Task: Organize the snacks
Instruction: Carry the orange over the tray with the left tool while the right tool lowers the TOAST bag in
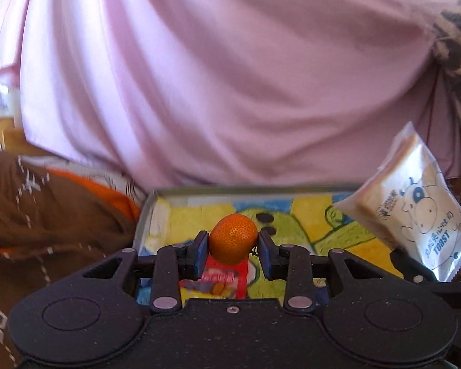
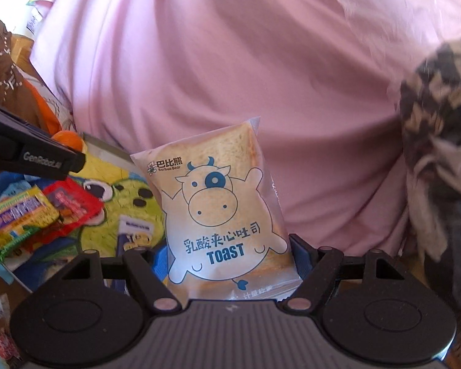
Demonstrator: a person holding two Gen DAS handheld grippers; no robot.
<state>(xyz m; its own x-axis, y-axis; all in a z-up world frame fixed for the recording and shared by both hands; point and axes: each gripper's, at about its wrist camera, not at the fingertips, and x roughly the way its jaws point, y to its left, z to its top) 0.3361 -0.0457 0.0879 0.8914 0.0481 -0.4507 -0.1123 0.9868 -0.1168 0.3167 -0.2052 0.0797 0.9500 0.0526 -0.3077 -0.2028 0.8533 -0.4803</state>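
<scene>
My left gripper [image 1: 233, 247] is shut on a small orange [image 1: 233, 238], held above a tray [image 1: 144, 215] with a yellow and green cartoon print. A red snack packet [image 1: 227, 279] lies on the tray just under the fruit. My right gripper [image 2: 227, 264] is shut on a toast packet [image 2: 218, 215] with a blue cow drawing, held upright over the tray's right side. In the left wrist view that toast packet [image 1: 415, 215] hangs at the right edge. The right wrist view shows the left gripper's finger [image 2: 33, 153] with the orange [image 2: 67, 141] behind it.
A person in a pink shirt [image 1: 230, 77] fills the background close behind the tray. Red and yellow snack packets [image 2: 40, 212] lie on the tray [image 2: 107, 150] to the left. A brown and orange bag [image 1: 46, 215] sits left of the tray. Patterned fabric [image 2: 439, 107] hangs at the right.
</scene>
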